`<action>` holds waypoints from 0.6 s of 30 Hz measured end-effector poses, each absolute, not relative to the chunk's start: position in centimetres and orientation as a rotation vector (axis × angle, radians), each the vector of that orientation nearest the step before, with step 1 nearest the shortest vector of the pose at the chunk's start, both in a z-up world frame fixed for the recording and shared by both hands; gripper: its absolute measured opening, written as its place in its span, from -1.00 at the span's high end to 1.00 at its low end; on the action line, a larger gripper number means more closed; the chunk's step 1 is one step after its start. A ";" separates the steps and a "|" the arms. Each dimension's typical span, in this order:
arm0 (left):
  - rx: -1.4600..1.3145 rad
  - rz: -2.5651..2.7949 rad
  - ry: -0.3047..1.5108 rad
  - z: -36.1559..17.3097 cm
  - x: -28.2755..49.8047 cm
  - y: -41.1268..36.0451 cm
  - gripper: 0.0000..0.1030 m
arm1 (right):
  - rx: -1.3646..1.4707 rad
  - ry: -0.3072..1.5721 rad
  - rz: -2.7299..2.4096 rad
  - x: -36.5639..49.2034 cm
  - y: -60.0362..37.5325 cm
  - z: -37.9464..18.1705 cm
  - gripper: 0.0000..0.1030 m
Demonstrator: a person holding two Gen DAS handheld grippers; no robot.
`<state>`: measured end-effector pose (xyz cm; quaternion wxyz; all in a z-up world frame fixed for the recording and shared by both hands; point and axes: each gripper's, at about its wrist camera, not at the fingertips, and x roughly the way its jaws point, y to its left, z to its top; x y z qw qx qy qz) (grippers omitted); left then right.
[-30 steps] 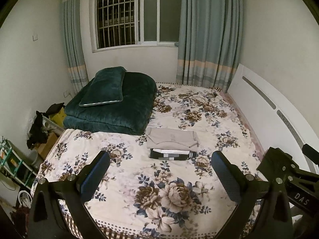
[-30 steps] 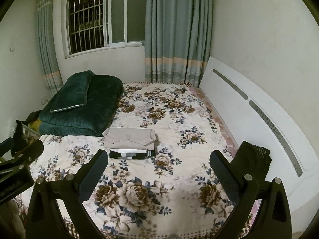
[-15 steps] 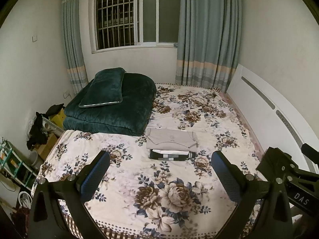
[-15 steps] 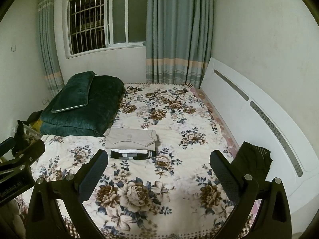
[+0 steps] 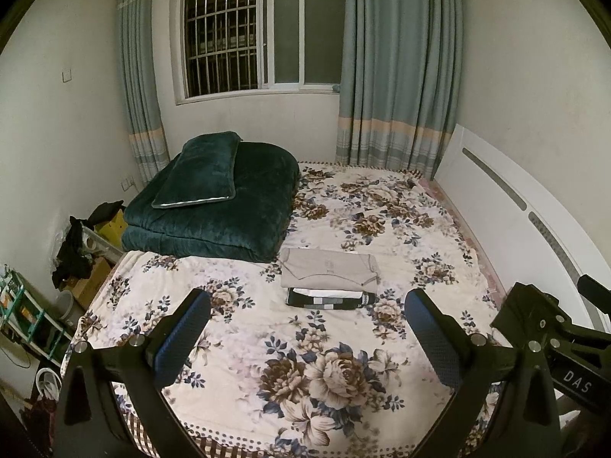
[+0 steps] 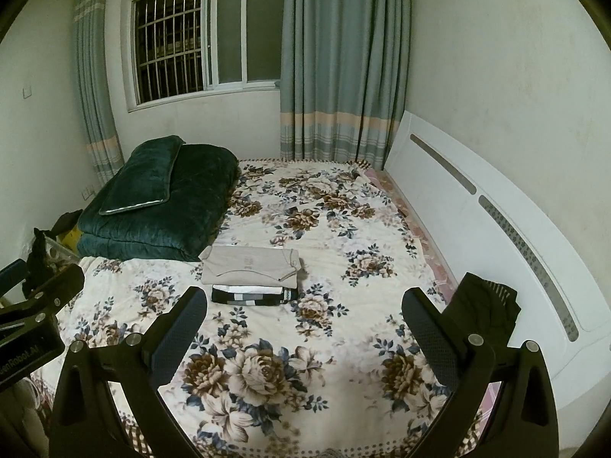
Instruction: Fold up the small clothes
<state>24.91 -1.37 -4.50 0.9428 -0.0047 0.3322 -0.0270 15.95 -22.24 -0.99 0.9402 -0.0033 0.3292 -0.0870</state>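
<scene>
Clothes first, largest surroundings down to smallest: bed (image 5: pixel 236 347) with floral sheet, filling both views; folded green quilt (image 5: pixel 229 221) at far left corner with green pillow (image 5: pixel 198 171) on top; white headboard (image 6: pixel 477 229) along right side. Folded beige garment (image 5: pixel 328 269) lying mid-bed, stacked on a folded black-and-white patterned garment (image 5: pixel 324 299), just beside the quilt's near edge. Unfolded dark garment (image 6: pixel 485 305) bunched at the bed's right edge against the headboard, likely next in line. Left gripper (image 5: pixel 305 328) spread wide, holding nothing, hovering above the sheet near the foot of the bed; right gripper (image 6: pixel 305 328) likewise spread and empty. Risks, as judgement: grabbing the sheet along with the dark garment, given both soft and dark fabric hard to read in dim light; pinching only one layer and dragging it into a twist; knocking or nudging the finished stack while spreading the next piece, since free space lies close in front of it; letting the dark garment slip off the bed edge. Containers: cardboard box (image 5: pixel 91 286) and a greenish rack (image 5: pixel 23 328) on the floor at left, contents cluttered and too small to identify; dark clothing draped over things there.
</scene>
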 end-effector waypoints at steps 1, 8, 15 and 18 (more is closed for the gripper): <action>-0.009 -0.053 0.677 -4.5 24.9 -1.4 -1.00 | -0.007 0.672 -0.178 15.9 -22.2 -1.0 -1.00; -0.008 -0.054 0.675 -4.4 25.0 -1.4 -1.00 | -0.006 0.671 -0.175 16.0 -22.3 -1.0 -1.00; -0.008 -0.053 0.676 -4.4 25.0 -1.4 -1.00 | -0.008 0.668 -0.173 16.0 -22.2 -0.9 -1.00; -0.007 -0.053 0.676 -4.4 25.0 -1.4 -1.00 | -0.007 0.669 -0.173 16.0 -22.1 -0.8 -1.00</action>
